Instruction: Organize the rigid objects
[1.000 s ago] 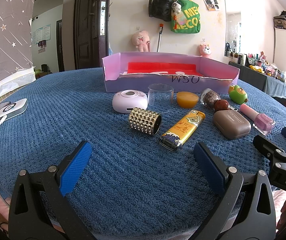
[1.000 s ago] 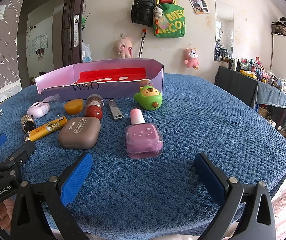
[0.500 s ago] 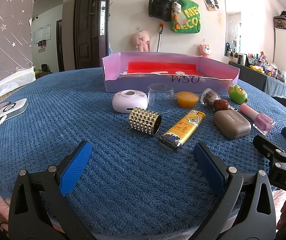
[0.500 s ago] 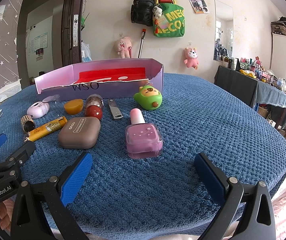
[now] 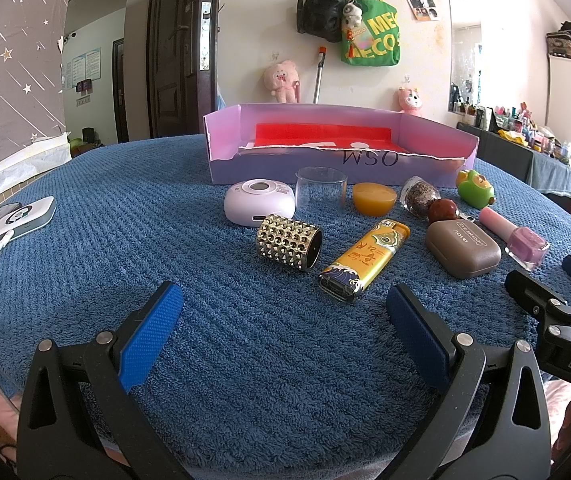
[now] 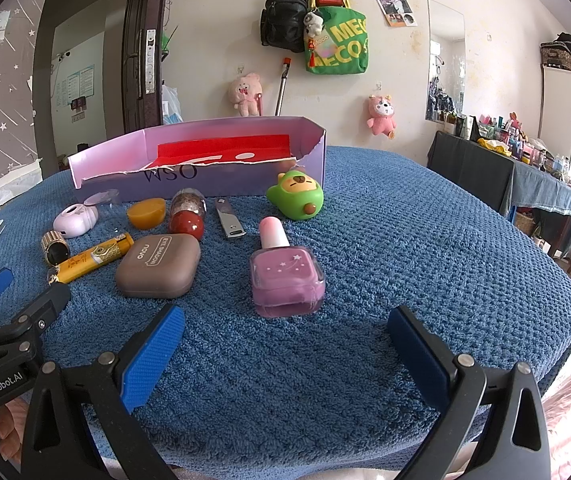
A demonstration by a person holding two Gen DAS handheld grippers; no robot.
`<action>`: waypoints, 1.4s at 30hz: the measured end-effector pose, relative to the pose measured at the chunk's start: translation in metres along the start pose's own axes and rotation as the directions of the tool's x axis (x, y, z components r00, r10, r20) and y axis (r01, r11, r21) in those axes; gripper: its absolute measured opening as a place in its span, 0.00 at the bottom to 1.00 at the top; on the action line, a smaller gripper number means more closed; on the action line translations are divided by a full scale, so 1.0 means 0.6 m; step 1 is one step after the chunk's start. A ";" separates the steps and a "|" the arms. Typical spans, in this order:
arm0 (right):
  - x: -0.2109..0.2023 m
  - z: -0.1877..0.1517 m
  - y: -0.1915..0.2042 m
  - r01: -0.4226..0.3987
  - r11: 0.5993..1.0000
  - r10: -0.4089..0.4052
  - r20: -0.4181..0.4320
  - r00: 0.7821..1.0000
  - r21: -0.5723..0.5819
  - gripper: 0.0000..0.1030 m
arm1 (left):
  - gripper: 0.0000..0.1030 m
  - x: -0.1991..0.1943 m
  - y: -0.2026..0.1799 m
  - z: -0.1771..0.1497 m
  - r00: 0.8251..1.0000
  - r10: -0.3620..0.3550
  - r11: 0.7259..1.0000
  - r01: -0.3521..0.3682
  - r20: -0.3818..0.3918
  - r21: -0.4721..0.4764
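A purple box (image 5: pixel 425 168) with a red lining stands at the back of the blue table cover; it also shows in the right wrist view (image 6: pixel 245 172). In front lie a studded gold cylinder (image 5: pixel 289 242), a yellow lighter (image 5: pixel 365 260), a brown eye-shadow case (image 5: pixel 461 248), a pink nail polish bottle (image 6: pixel 283 276), a green toy (image 6: pixel 295 196), a clear cup (image 5: pixel 320 192) and a lilac device (image 5: pixel 259 202). My left gripper (image 5: pixel 285 336) is open and empty, short of the lighter. My right gripper (image 6: pixel 285 344) is open and empty, just before the nail polish.
An orange half-dome (image 5: pixel 373 199), a glitter bottle with a red cap (image 6: pixel 187 212) and a nail clipper (image 6: pixel 229 222) lie near the box. A white charger with a cable (image 5: pixel 21 220) sits at the far left. The table edge drops off at right (image 6: pixel 565 288).
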State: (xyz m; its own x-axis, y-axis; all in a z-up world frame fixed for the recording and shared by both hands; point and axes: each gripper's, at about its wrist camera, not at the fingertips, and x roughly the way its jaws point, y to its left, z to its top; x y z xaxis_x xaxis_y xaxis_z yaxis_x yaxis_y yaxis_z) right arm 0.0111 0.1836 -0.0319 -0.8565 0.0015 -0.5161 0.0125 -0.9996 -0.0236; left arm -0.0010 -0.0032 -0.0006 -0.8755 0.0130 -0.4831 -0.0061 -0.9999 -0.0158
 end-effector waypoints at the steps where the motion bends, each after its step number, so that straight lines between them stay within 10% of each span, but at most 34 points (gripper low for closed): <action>1: 0.000 0.000 0.000 0.000 1.000 0.000 0.001 1.000 0.001 1.00 | 1.00 0.001 0.000 0.000 1.000 0.001 1.000 -0.001 -0.001 -0.001; 30: 0.013 0.058 -0.019 -0.006 0.999 0.007 -0.033 0.999 0.037 1.00 | 0.97 0.019 0.032 0.082 0.994 -0.089 0.995 0.092 -0.060 0.042; 42: 0.053 0.061 -0.024 0.001 1.000 0.003 -0.104 0.995 0.030 0.91 | 0.51 0.064 0.048 0.088 0.962 -0.181 0.981 0.192 -0.205 0.031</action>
State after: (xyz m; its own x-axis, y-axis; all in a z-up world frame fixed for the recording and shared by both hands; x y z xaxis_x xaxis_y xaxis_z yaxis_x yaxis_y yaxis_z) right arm -0.0353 0.1970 -0.0167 -0.7981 0.0017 -0.6026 -0.0037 -1.0000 0.0021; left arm -0.0605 -0.0320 0.0267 -0.7417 0.1959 -0.6415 -0.1889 -0.9787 -0.0805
